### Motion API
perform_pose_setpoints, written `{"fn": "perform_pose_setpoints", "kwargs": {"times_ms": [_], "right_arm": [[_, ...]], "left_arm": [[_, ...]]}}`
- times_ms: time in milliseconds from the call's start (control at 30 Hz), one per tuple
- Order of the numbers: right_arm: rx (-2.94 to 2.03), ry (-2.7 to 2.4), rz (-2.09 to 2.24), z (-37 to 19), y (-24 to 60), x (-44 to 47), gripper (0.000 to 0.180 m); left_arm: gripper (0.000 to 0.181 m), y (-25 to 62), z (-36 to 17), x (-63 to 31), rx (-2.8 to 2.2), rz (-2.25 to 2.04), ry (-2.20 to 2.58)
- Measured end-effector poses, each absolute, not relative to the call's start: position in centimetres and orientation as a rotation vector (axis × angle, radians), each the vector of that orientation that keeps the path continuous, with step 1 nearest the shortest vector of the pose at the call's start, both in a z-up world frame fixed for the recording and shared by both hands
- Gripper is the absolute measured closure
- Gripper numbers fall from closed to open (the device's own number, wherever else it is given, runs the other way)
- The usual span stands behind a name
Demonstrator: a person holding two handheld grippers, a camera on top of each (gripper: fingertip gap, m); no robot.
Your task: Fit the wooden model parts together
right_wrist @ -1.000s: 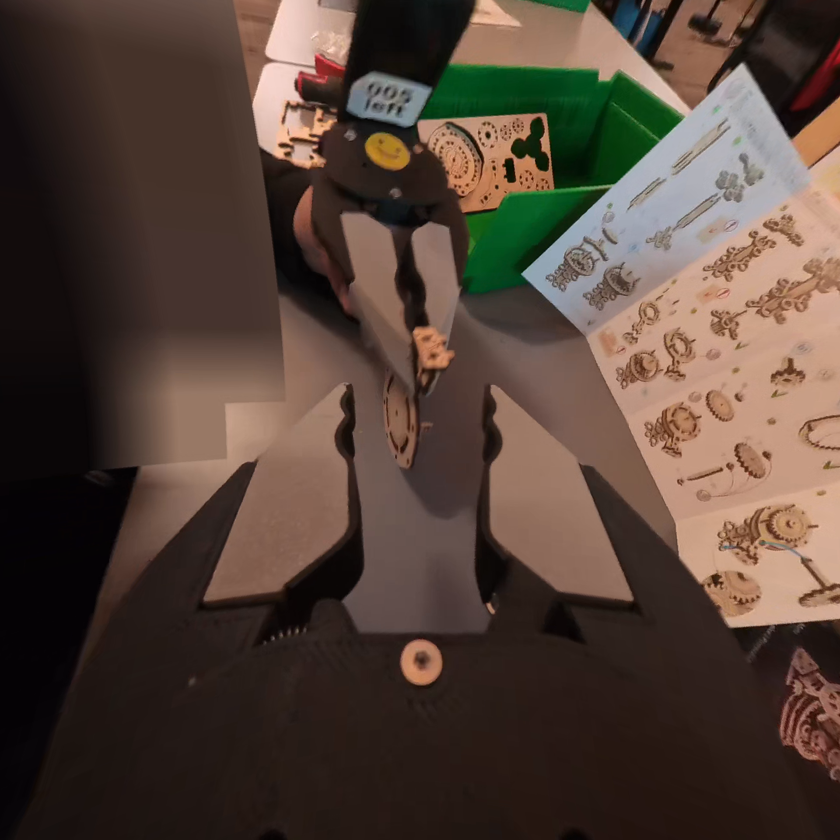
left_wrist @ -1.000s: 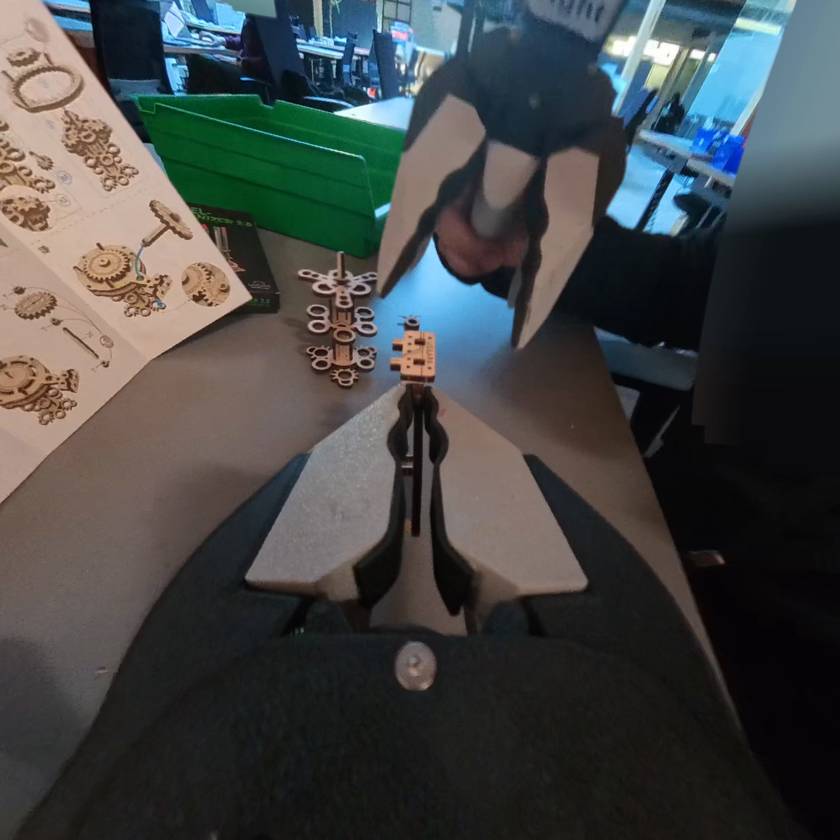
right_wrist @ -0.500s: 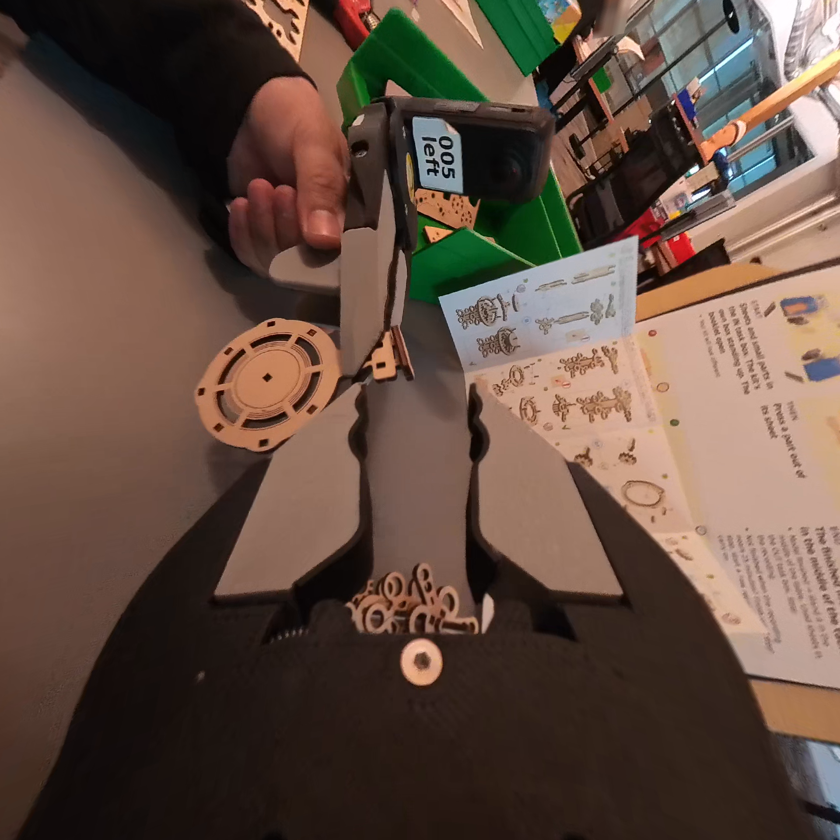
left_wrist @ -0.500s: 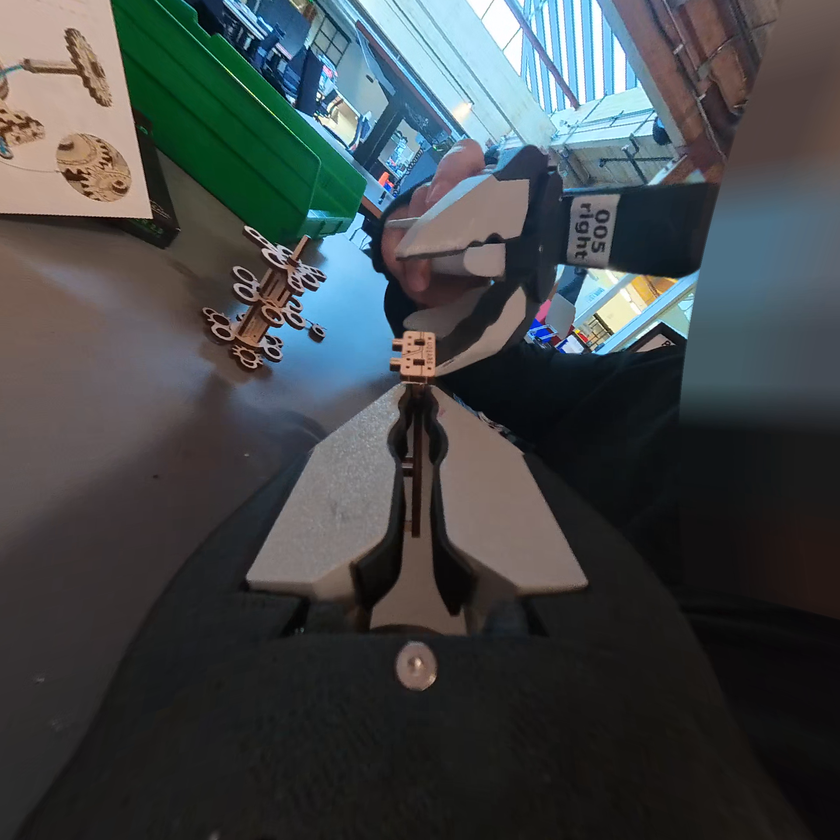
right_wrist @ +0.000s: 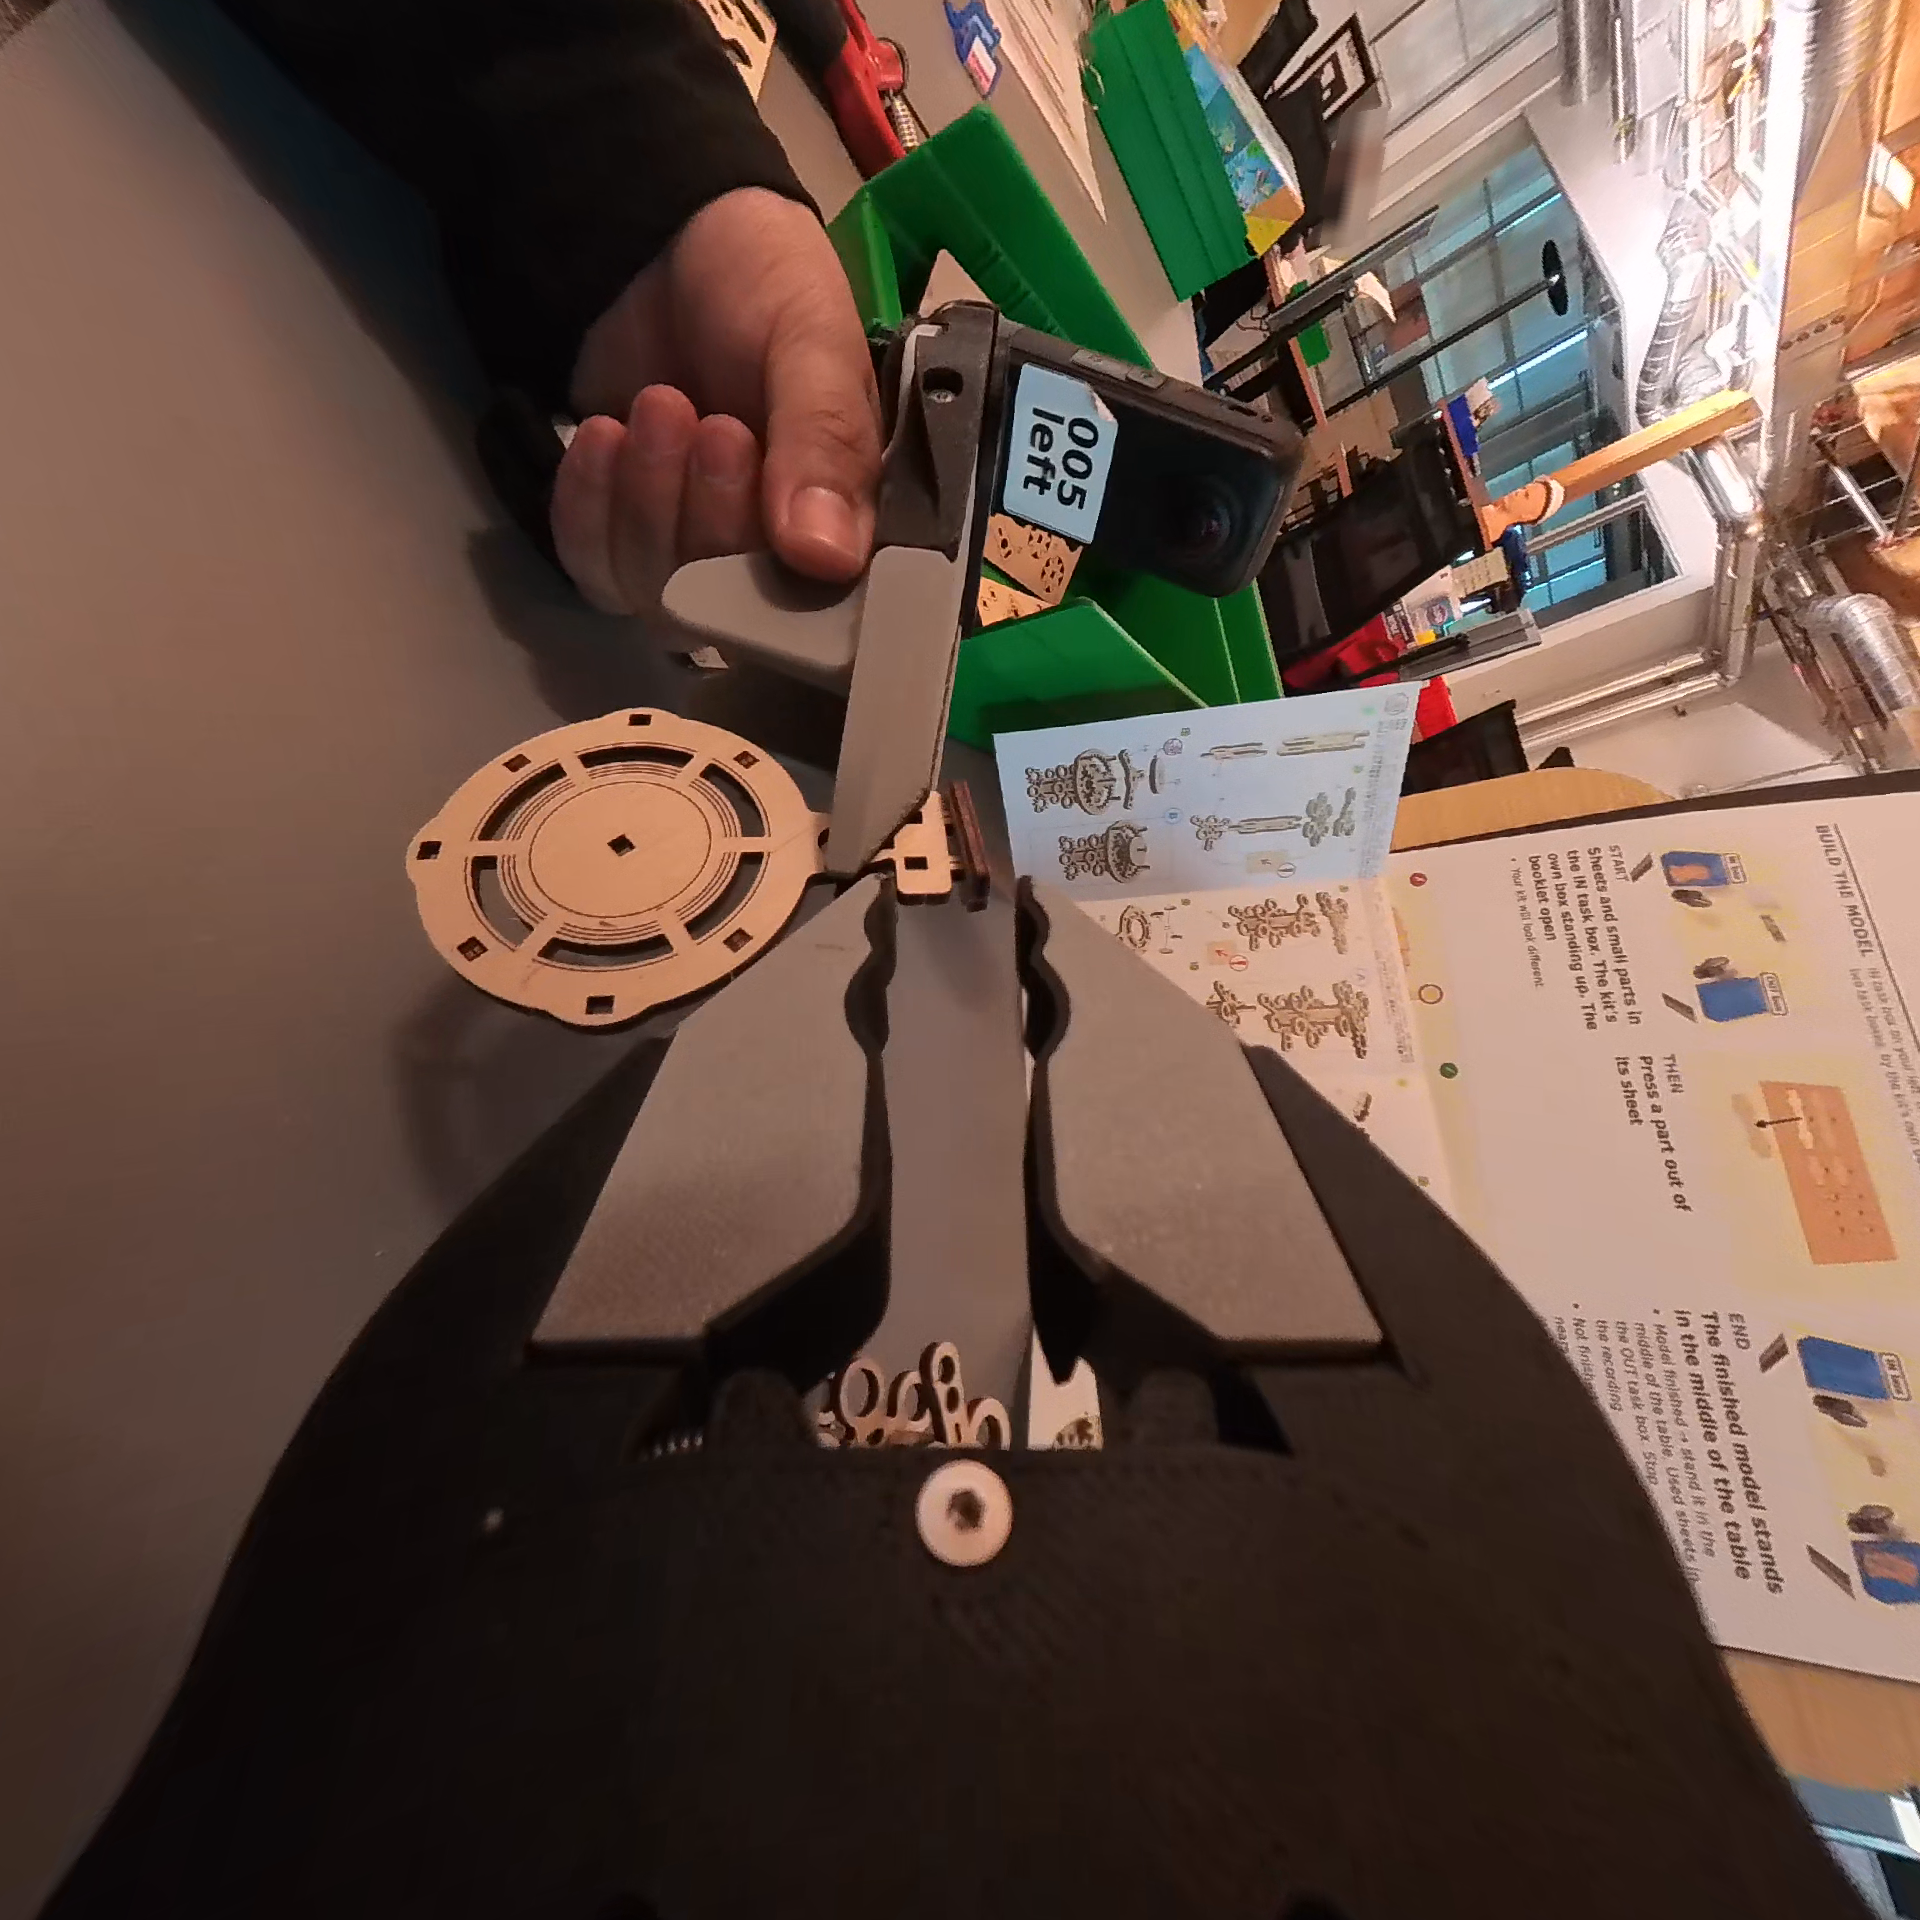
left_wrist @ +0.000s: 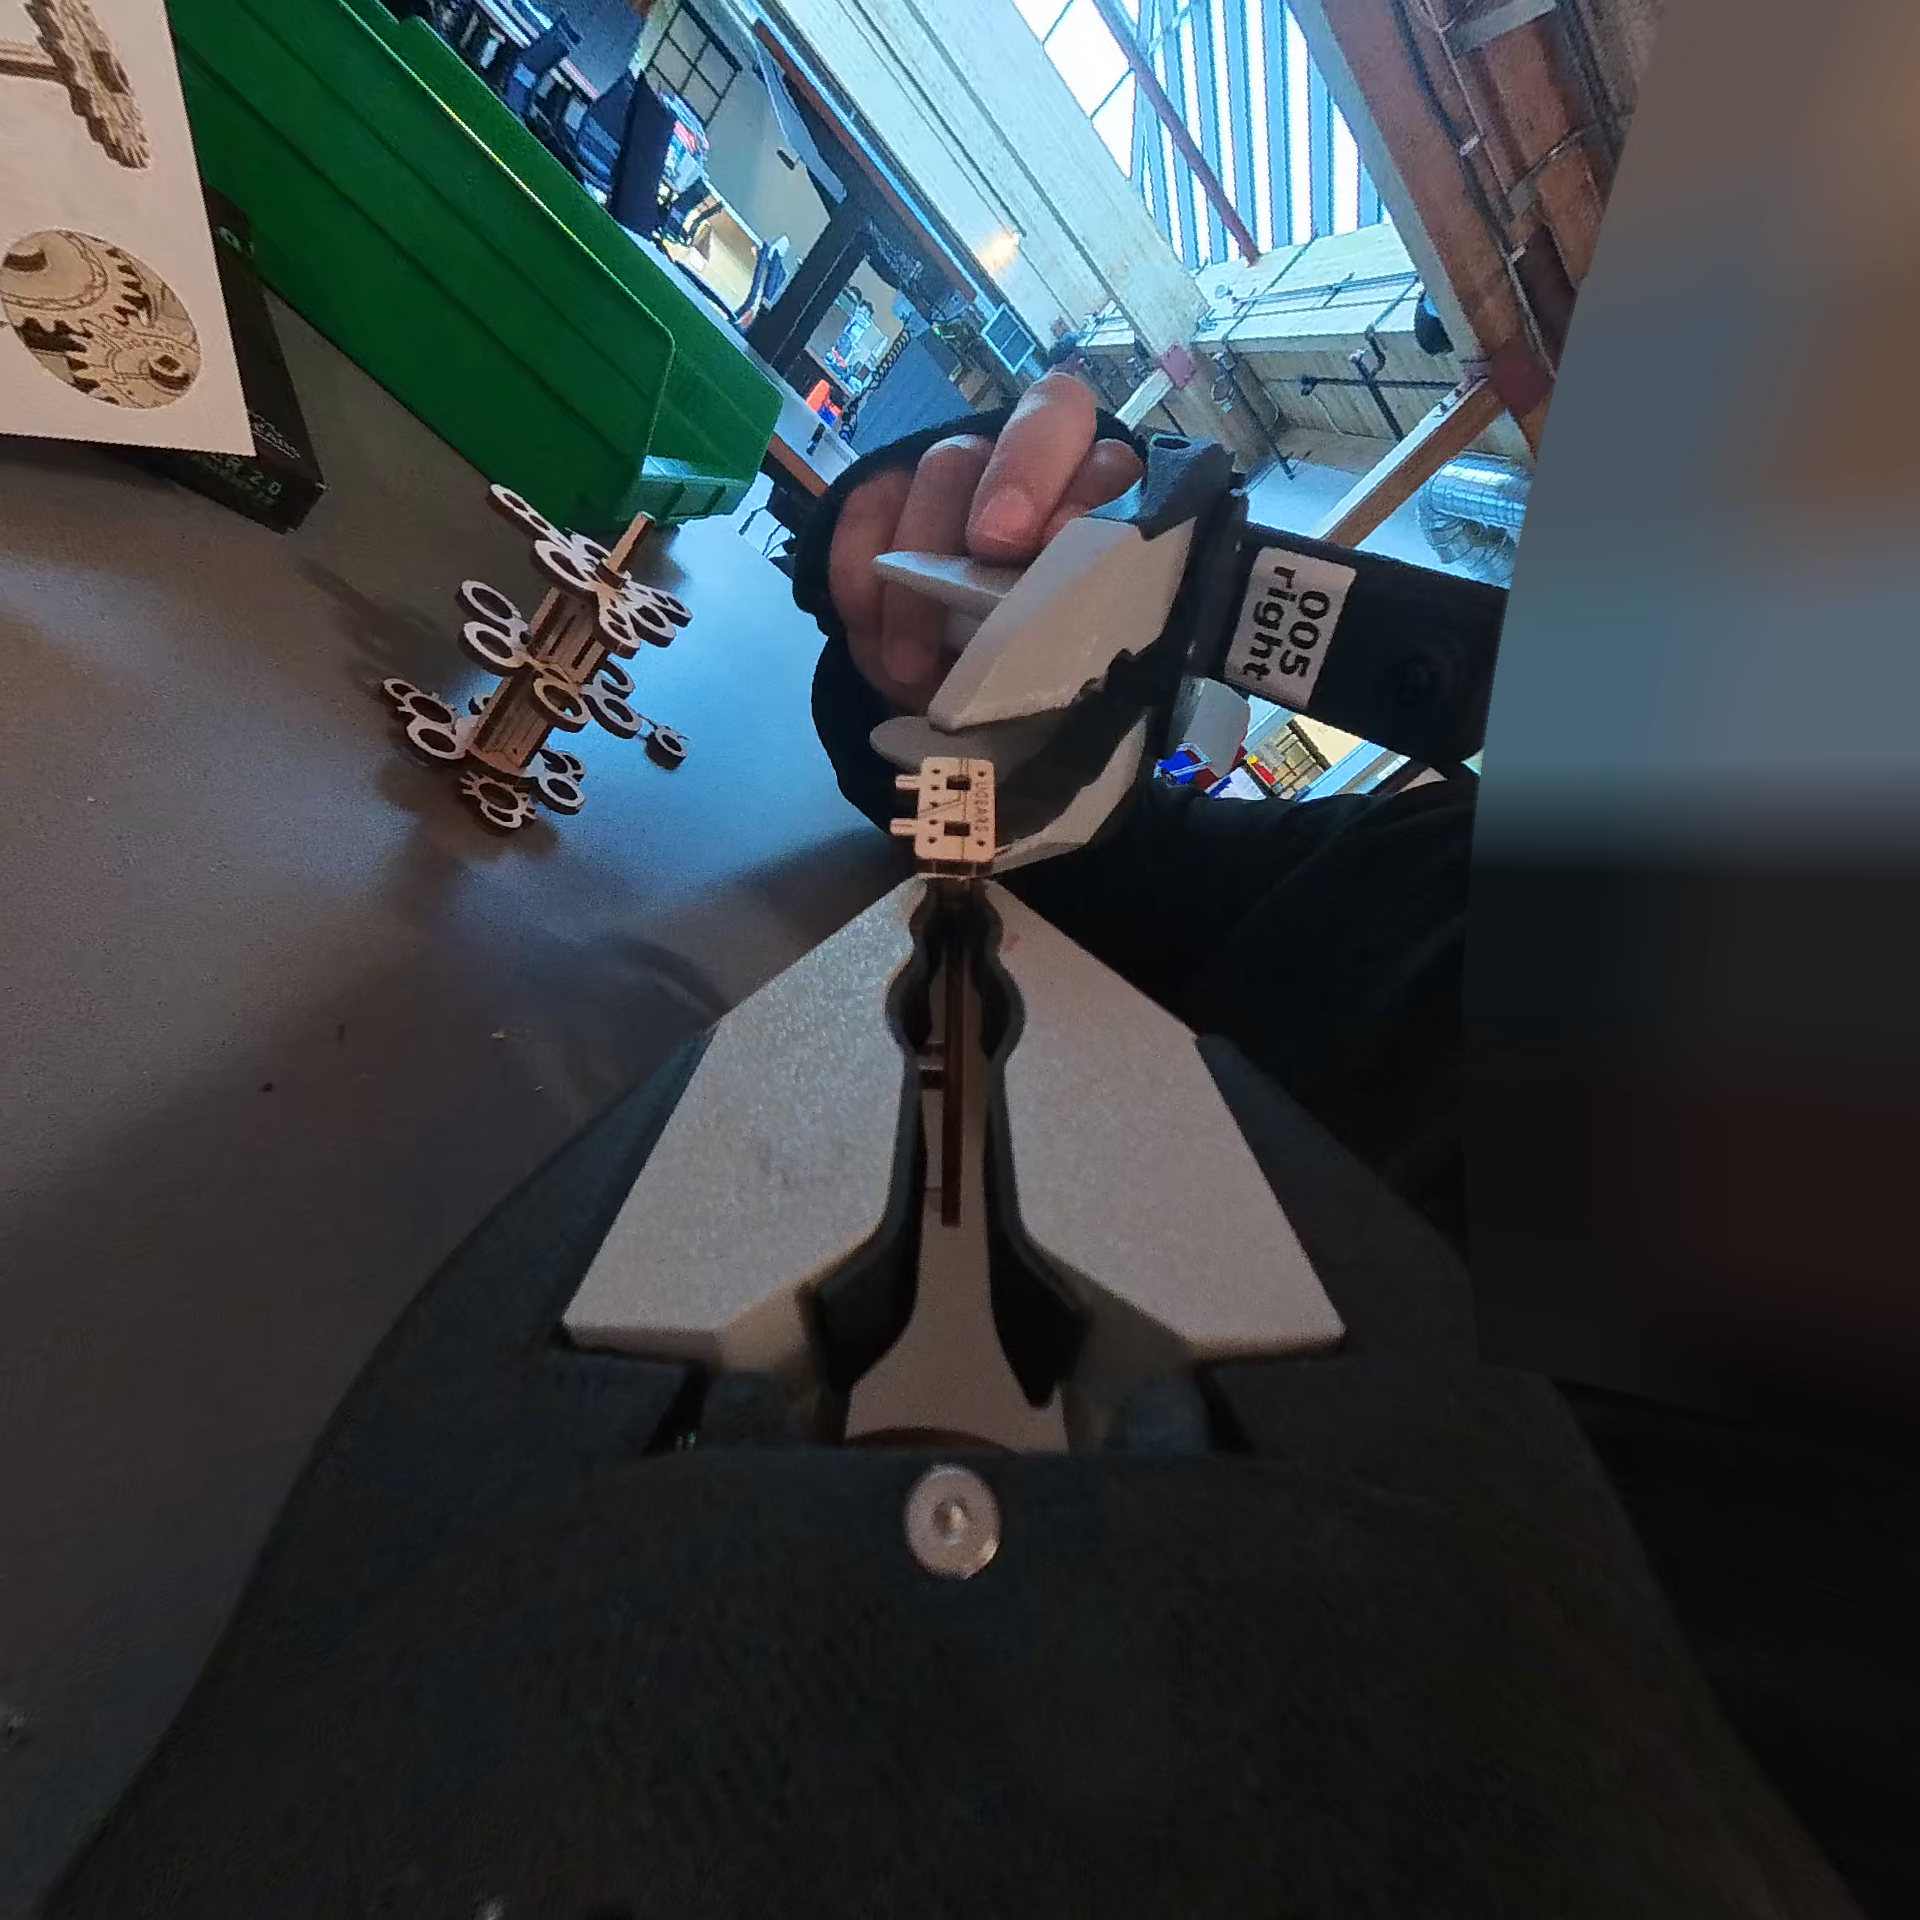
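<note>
My left gripper (left_wrist: 951,883) is shut on a flat round wooden disc (right_wrist: 613,862), which shows edge-on between its fingers in the left wrist view. A small notched wooden connector (left_wrist: 951,816) sits on the disc's rim just past the fingertips. My right gripper (right_wrist: 951,888) is open with a narrow gap. Its tips stand on either side of the connector (right_wrist: 940,852). In the left wrist view the right gripper (left_wrist: 997,774) comes in from the right with its jaws around the connector. Both are held above the grey table (left_wrist: 260,935).
A wooden assembly of stacked rings on a shaft (left_wrist: 540,665) lies on the table to the left. Behind it are a green bin (left_wrist: 468,291) and a black box (left_wrist: 260,416). Instruction sheets (right_wrist: 1558,1143) lie to the right. A person's hands hold both grippers. Less than 4 cm separates the two grippers' tips.
Both grippers have rolled onto their sides and come together. The right gripper's jaws have narrowed and now straddle the connector on the disc.
</note>
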State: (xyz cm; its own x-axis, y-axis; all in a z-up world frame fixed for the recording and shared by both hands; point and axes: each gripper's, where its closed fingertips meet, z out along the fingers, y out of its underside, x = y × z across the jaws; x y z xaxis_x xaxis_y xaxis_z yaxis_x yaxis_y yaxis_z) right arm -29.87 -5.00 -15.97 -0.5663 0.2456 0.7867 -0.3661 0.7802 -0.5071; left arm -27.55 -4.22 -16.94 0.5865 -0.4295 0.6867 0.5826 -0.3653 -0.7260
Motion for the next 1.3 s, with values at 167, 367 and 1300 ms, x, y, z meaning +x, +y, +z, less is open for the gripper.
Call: {"fn": "perform_pose_setpoints", "kwargs": {"times_ms": [167,367,1300], "right_arm": [[0.146,-1.994,0.777,-15.9,-5.1,-29.6,0.16],[0.192,-2.004,0.788,-15.6,-5.3,-28.8,0.159],[0.203,-2.067,0.895,-15.8,-5.8,-27.5,0.167]], "left_arm": [[0.181,-4.3,-16.9,-27.3,-1.629,-1.082,-0.124],[0.18,-4.5,-16.6,-26.5,-1.608,-1.159,-0.102],[0.181,-4.7,-16.5,-25.8,-1.615,-1.212,-0.048]]}}
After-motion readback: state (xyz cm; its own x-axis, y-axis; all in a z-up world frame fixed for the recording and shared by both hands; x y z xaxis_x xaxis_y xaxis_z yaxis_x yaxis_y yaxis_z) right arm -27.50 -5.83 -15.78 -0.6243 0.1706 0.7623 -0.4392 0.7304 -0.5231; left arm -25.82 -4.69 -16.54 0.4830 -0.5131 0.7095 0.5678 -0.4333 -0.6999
